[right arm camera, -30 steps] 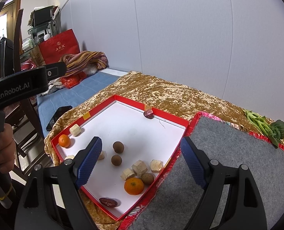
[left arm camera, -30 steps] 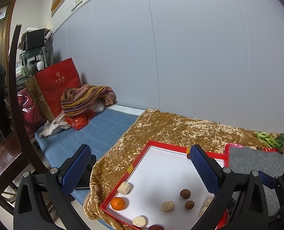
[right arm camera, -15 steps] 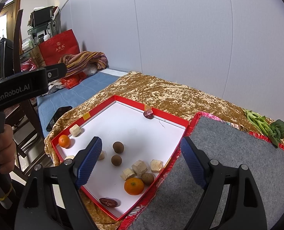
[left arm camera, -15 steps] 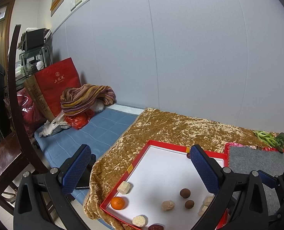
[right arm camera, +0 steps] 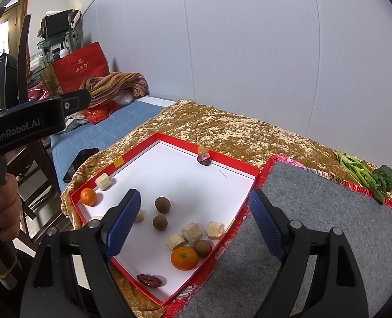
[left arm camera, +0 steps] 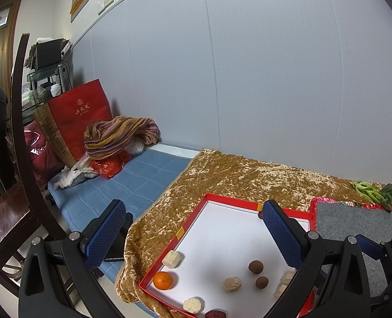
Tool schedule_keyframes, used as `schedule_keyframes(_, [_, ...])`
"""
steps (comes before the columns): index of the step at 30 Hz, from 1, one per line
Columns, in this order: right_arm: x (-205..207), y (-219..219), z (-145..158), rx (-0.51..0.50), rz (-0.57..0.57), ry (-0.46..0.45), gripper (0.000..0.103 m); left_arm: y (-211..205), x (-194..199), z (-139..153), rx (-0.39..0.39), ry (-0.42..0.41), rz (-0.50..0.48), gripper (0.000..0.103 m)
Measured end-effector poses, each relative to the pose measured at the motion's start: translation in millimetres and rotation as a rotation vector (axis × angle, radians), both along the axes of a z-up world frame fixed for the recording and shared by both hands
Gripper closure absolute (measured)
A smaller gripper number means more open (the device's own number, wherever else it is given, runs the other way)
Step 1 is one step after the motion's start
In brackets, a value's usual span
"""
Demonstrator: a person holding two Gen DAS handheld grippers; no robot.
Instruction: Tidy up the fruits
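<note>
Both the left gripper point(left arm camera: 193, 234) and right gripper point(right arm camera: 194, 222) gape wide and empty above the red tray point(right arm camera: 229, 159); below the right one, the mandarin point(right arm camera: 184, 258) could roll off when pinched.

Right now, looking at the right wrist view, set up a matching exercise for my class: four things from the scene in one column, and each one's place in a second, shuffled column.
Column 1
1. larger orange
2. leafy greens
3. dark phone
4. striped cloth

Column 2
A. on the blue mattress, beside the gold cover
B. in the red tray, near the grey mat
C. piled by the red bag
D. on the gold cover, past the mat's far edge

Pairs: 1-B, 2-D, 3-A, 4-C
</note>
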State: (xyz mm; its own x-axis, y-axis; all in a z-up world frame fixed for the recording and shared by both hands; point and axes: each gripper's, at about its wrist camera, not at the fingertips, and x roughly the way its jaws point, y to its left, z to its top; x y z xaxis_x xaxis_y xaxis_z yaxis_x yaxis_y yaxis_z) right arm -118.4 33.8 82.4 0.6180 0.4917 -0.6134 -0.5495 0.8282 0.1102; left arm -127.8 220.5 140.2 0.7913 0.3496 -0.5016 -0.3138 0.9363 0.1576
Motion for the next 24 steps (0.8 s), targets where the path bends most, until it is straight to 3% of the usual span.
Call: schedule_keyframes(24, [3.1, -4.2, 4.4, 0.022, -0.014, 0.011, 0.019, 0.5, -1.0, -0.5, -0.003, 0.005, 0.004, 0.000])
